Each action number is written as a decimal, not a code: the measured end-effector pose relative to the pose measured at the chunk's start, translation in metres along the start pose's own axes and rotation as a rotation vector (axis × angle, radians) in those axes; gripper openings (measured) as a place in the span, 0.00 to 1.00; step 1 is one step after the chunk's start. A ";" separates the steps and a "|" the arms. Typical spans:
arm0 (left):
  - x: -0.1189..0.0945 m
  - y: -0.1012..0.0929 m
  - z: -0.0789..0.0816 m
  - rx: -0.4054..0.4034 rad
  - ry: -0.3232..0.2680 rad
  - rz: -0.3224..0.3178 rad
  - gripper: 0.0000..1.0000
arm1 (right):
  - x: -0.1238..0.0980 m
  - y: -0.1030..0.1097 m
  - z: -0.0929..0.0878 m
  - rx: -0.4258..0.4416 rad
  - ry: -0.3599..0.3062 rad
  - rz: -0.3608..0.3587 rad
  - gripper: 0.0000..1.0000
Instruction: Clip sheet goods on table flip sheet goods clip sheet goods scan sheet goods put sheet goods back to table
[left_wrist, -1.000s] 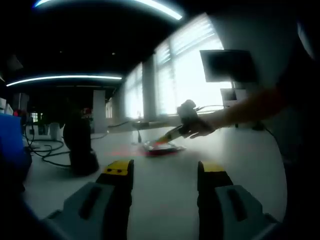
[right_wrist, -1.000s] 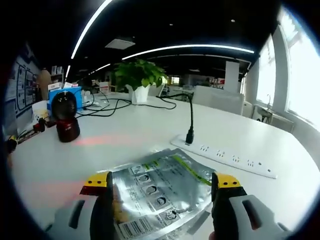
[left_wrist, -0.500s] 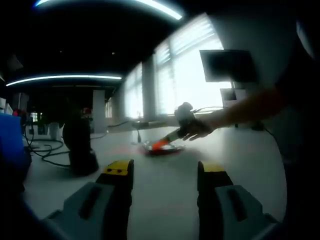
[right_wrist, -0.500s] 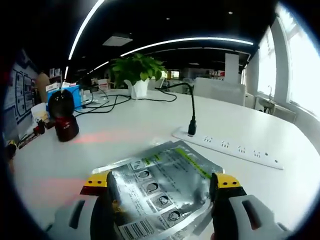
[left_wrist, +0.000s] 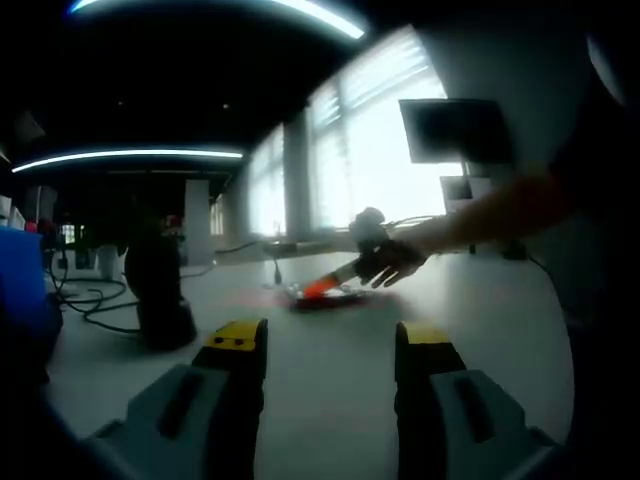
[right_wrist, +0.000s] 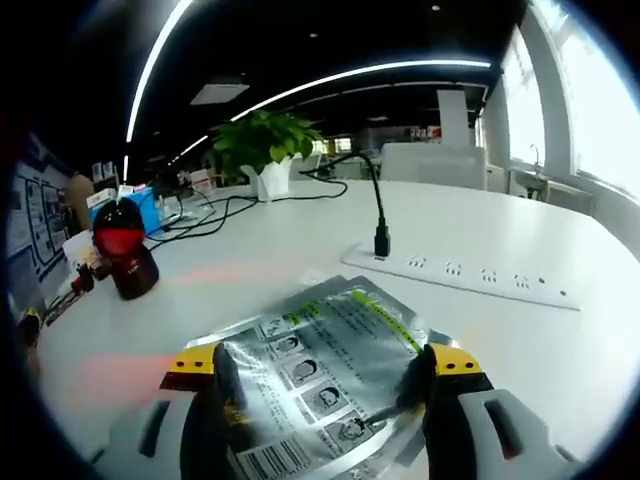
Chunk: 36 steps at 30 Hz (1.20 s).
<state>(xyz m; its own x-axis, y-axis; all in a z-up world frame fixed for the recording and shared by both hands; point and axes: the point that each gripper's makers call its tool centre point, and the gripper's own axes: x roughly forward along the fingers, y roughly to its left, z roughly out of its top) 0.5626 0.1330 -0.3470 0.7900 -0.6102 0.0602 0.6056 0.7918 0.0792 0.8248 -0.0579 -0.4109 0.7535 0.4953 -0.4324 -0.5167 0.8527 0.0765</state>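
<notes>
silver sheet pouch (right_wrist: 320, 375) lies flat on the table (right_wrist: 600, 350) between your right claw's (right_wrist: 320, 375) spread jaws — barcode end nearest you, long axis running away — while your left claw (left_wrist: 330, 345) hangs released, well apart.

Open-plan office. Long white table (right_wrist: 250, 270) with power strip (right_wrist: 465, 277) and trailing cables (right_wrist: 215, 213); potted plant (right_wrist: 262, 152); curved ceiling light strips (right_wrist: 330, 78); tall windows with blinds (left_wrist: 375, 150); wall-mounted monitor (left_wrist: 450, 130); more desks and white chair (right_wrist: 440, 165) behind.
</notes>
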 end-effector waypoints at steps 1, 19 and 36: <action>0.000 0.000 0.000 0.002 0.001 -0.001 0.44 | 0.000 0.000 0.000 -0.001 0.002 -0.001 0.74; 0.000 -0.002 0.000 0.010 0.001 -0.005 0.44 | -0.026 0.004 0.043 0.030 -0.107 -0.045 0.74; 0.000 0.001 0.001 -0.001 -0.005 0.015 0.44 | -0.102 0.056 0.092 -0.055 -0.250 0.050 0.66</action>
<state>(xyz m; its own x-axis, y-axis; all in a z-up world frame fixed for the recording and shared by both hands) 0.5634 0.1334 -0.3459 0.7983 -0.5986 0.0666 0.5941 0.8007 0.0771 0.7564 -0.0458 -0.2799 0.7999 0.5683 -0.1929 -0.5721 0.8192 0.0407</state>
